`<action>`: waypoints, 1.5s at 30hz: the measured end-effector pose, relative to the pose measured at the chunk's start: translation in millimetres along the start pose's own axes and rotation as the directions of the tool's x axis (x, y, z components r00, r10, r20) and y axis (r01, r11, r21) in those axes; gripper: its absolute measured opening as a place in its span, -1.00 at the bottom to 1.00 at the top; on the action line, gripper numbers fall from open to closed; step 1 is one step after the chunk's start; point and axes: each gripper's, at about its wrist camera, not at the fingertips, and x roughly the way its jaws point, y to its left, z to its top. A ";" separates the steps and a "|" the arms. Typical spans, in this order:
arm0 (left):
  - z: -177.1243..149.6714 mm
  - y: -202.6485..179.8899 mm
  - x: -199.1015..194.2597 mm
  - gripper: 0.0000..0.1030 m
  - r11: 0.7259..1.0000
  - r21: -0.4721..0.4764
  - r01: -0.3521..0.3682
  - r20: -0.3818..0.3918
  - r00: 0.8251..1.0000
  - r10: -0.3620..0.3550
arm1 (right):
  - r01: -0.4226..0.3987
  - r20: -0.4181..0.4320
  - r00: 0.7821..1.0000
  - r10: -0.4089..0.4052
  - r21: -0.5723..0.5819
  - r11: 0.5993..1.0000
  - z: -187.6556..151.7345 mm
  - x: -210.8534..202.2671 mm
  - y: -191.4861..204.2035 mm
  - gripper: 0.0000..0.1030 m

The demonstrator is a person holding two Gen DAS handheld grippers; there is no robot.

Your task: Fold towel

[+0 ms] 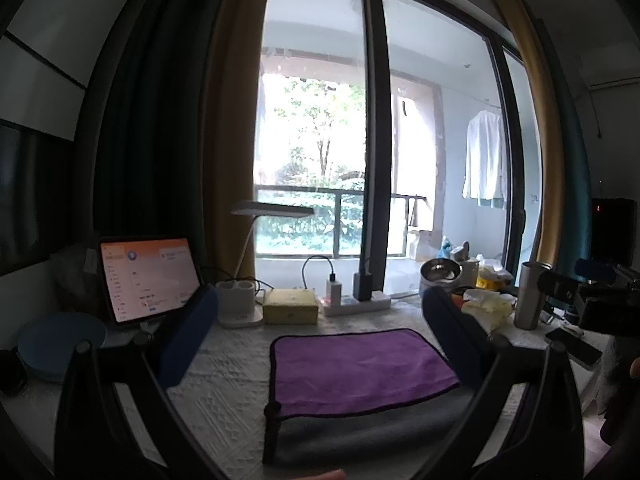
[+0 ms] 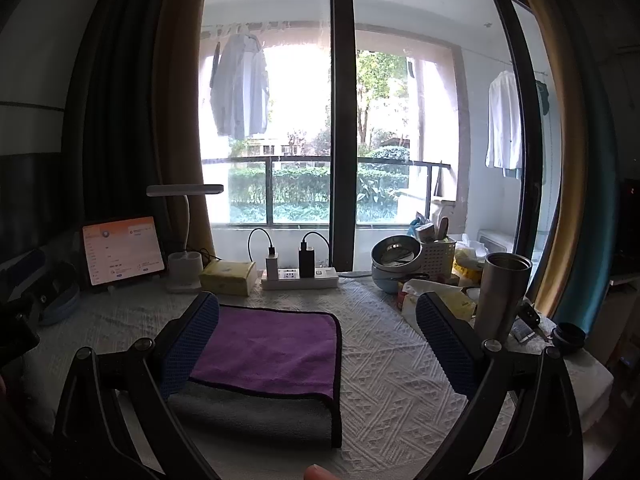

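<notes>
A towel, purple on one side and grey on the other with a dark hem, lies on the white quilted table cover. It is folded over: the purple part (image 1: 360,368) lies on top and a grey strip (image 1: 372,432) shows at the near edge. In the right wrist view the towel (image 2: 272,352) sits left of centre. My left gripper (image 1: 320,336) is open and empty above the table, its fingers either side of the towel. My right gripper (image 2: 318,340) is open and empty, its left finger (image 2: 188,344) over the towel's left part.
At the back stand a lit tablet (image 2: 122,252), a desk lamp (image 2: 184,190), a yellow tissue box (image 2: 228,276), a power strip with chargers (image 2: 300,276), steel bowls (image 2: 396,256) and a steel tumbler (image 2: 500,296). A blue round object (image 1: 60,344) lies at left. Keys and small items lie at right.
</notes>
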 end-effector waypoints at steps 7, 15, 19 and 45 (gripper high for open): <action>-1.9 -2.3 0.9 0.99 1.000 -0.001 0.006 -0.003 1.000 -0.006 | -0.009 -0.003 1.000 0.009 -0.005 1.000 -1.1 -0.7 1.1 0.96; -2.6 -2.8 0.4 0.99 1.000 -0.003 0.008 -0.003 1.000 -0.008 | -0.007 -0.003 1.000 0.007 -0.005 1.000 -0.7 -0.7 1.5 0.96; -2.5 -3.9 -1.2 0.99 1.000 -0.007 0.010 0.000 1.000 -0.010 | -0.006 -0.001 1.000 0.006 -0.010 1.000 -0.4 -1.7 1.7 0.96; -2.1 -3.5 -1.8 0.99 1.000 -0.010 0.021 0.004 1.000 -0.021 | 0.005 0.012 1.000 -0.004 -0.034 0.999 0.2 -2.3 8.2 0.96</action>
